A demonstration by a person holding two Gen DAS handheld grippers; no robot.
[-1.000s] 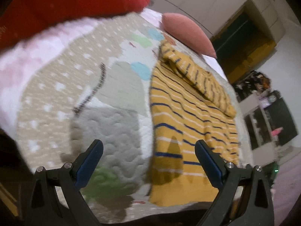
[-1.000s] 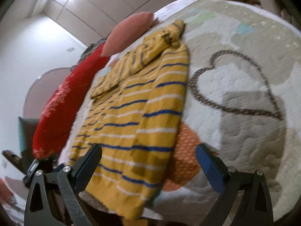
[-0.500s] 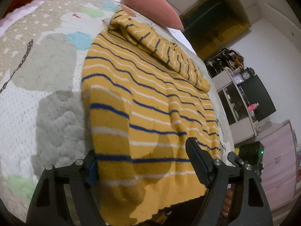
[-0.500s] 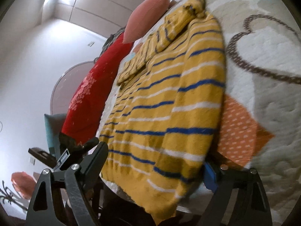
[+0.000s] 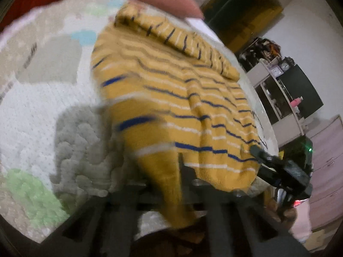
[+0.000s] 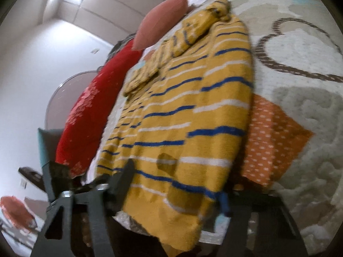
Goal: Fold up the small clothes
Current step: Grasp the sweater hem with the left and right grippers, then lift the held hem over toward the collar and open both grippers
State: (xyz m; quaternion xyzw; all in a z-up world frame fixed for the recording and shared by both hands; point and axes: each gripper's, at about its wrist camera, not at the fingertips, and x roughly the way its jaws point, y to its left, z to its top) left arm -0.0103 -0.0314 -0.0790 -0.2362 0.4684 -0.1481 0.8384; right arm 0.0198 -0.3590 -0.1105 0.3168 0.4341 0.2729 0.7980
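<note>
One knitted yellow sweater (image 6: 188,111) with blue and white stripes lies flat on a quilted, bumpy bedspread (image 6: 300,68), beside one red cushion (image 6: 85,115) and one smooth pink pillow (image 6: 160,19). The left gripper (image 5: 171,171) is pinched on its hem. The right gripper's (image 6: 173,190) jaws have just been closing around the hem; whether they press it, I cannot tell.

The sweater (image 6: 193,115) is yellow like mustard, with thin blue stripes and thin white stripes going across it. The blanket (image 6: 300,111) under it is white and sandy brown with tiny dots, a brown heart outline (image 6: 285,49), an orange patch with white dots (image 6: 272,150), a grey patch (image 5: 81,150), a soft green patch (image 5: 34,197) and a light blue spot (image 5: 83,36). One pillow (image 6: 163,21) is pink. The big pillow (image 6: 90,115) is red with pale marks
</note>
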